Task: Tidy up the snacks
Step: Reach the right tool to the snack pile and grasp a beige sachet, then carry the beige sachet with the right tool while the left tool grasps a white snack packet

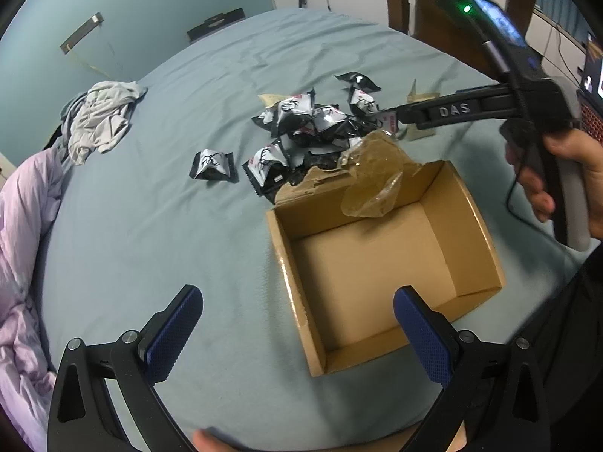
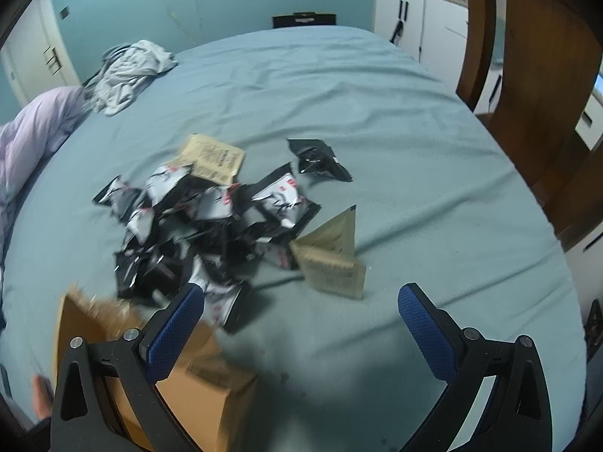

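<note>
Snack packets (image 2: 211,218) lie heaped on the bed (image 2: 414,150), just behind the empty cardboard box (image 1: 380,275); one stray packet (image 1: 213,165) sits apart to the left. They look light, puffy and slick, likely to slide or crumple, so pinch a flat sealed edge. Left gripper (image 1: 297,324) is spread wide over the box's near corner, holding nothing. Right gripper (image 2: 301,324) is also wide and empty, near the pile.
</note>
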A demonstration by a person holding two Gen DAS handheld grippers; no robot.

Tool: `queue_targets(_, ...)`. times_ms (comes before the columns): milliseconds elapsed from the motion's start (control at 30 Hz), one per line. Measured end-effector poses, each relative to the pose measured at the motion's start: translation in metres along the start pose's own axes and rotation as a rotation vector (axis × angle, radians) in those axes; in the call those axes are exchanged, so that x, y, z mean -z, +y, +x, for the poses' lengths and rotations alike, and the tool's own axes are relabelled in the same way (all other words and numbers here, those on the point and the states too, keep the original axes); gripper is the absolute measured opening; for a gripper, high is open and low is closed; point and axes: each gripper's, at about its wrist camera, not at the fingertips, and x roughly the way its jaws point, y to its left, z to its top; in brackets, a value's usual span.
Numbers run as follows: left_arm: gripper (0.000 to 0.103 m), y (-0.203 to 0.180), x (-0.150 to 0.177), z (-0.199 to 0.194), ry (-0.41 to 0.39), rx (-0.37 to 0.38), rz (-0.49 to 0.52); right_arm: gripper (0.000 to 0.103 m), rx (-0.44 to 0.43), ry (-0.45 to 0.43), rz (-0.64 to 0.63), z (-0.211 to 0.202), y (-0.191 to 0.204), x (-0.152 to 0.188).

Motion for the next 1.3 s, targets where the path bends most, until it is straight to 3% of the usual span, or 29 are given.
queue_targets(267, 0.103, 0.008, -0.003, 0.004, -0.008, -0.009, -0.013, 0.102, 0.000, 0.036, 0.116, 0.046, -0.025, -0.014)
queue_targets(333, 0.103, 0.009, -0.003, 0.005, -0.007, -0.007, -0.013, 0.093, -0.022, 0.036, 0.147, 0.049, -0.029, -0.016)
queue_targets(500, 0.103, 0.008, -0.005, 0.009, 0.001, -0.016, -0.011, 0.047, -0.045, 0.074, 0.165, 0.059, -0.035, -0.017)
queue_targets(700, 0.103, 0.015, -0.008, 0.012, -0.018, -0.043, -0.037, 0.034, -0.009, 0.025, 0.105, 0.045, -0.027, -0.015)
queue_targets(967, 0.103, 0.044, -0.017, 0.015, -0.065, -0.081, -0.118, 0.031, -0.073, -0.094, 0.142, -0.025, -0.030, -0.001)
queue_targets(1100, 0.103, 0.062, -0.026, 0.019, -0.081, -0.086, -0.173, 0.031, -0.152, -0.155, 0.159, -0.069, -0.037, 0.015)
queue_targets(1300, 0.103, 0.089, -0.042, 0.034, -0.085, -0.085, -0.261, 0.031, -0.196, -0.185, 0.202, -0.106, -0.053, 0.052)
